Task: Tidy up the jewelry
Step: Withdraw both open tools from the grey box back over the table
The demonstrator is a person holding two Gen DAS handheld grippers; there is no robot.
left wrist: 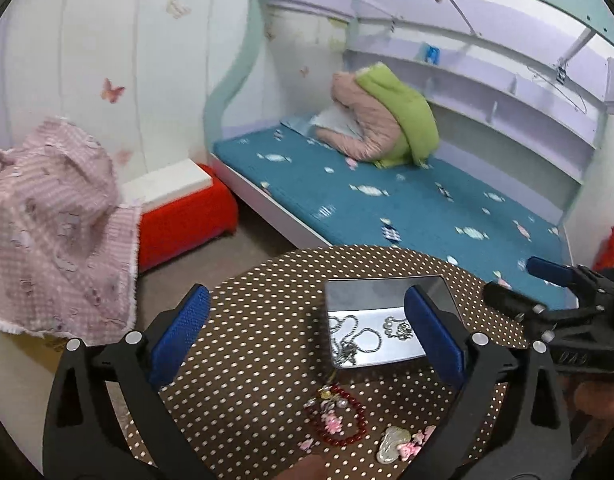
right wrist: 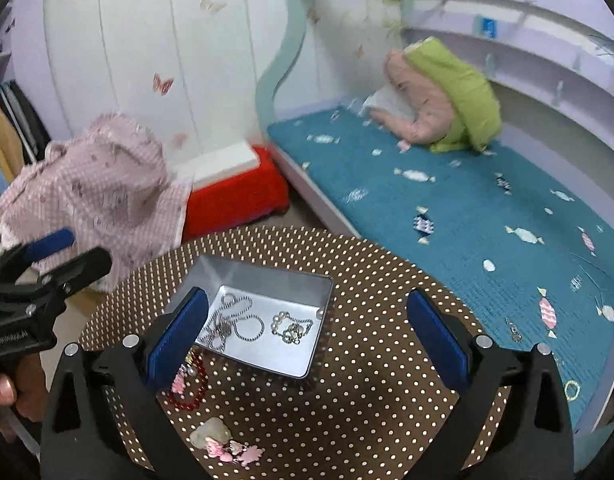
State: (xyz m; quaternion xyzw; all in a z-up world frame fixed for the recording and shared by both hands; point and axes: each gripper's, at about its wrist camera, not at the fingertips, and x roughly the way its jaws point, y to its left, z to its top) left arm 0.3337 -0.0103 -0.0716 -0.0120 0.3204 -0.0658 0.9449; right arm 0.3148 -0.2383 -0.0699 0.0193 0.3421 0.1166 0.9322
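Two hand-held tools hover over a round polka-dot worktop [right wrist: 367, 360] beside a blue bed [right wrist: 487, 208]. The left tool [left wrist: 307, 340] has its blue pads spread wide, with nothing between them; the right tool [right wrist: 307, 340] is likewise spread and empty. A shallow metal tin [right wrist: 323, 292] sits on the worktop just ahead of the right tool's left finger and holds a silver ball chain [right wrist: 239, 320] and a smaller pearl-and-metal piece [right wrist: 291, 328]. Below the tin, nearer both tools, a red bead bracelet [left wrist: 339, 416] lies on the worktop. Closer still lie a pale stone pendant [left wrist: 393, 442] and a pink charm [right wrist: 235, 450]. A pink checked cloth [left wrist: 55, 220] is heaped off to the left.
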